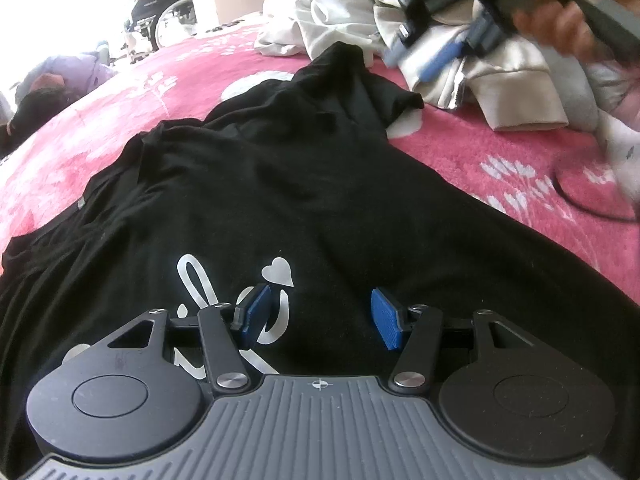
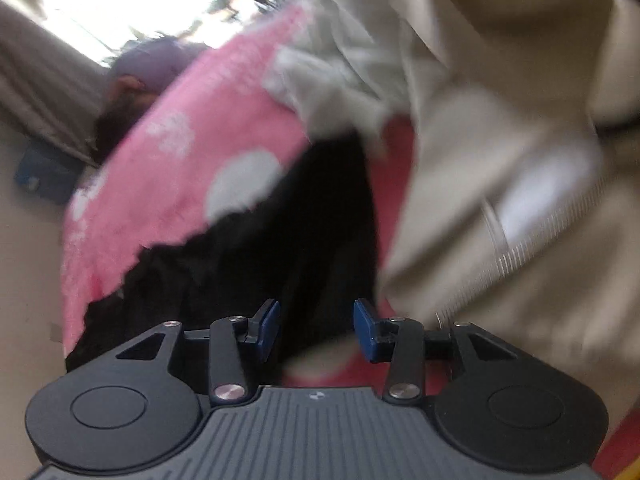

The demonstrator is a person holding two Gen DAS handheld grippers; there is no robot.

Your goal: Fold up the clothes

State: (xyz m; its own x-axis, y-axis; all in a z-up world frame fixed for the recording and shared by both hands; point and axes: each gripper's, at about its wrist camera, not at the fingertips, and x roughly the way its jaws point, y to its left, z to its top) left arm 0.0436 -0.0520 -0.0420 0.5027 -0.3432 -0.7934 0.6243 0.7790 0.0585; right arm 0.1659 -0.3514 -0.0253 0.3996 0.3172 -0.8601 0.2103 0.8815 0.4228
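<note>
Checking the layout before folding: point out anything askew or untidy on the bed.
The black printed T-shirt lies wrinkled on the pink floral blanket, its far sleeve bunched. A crumpled heap of beige and white clothes sits unfolded beside that sleeve.

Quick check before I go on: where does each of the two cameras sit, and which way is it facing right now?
Left wrist: on the left gripper, angled down at the black T-shirt spread over the pink blanket; its own open fingers show, plus the right gripper and hand top right.
Right wrist: on the right gripper, angled down, blurred, at the T-shirt's edge and the beige garment pile; only its open fingers show.
Shared: T-shirt, blanket, beige pile.
</note>
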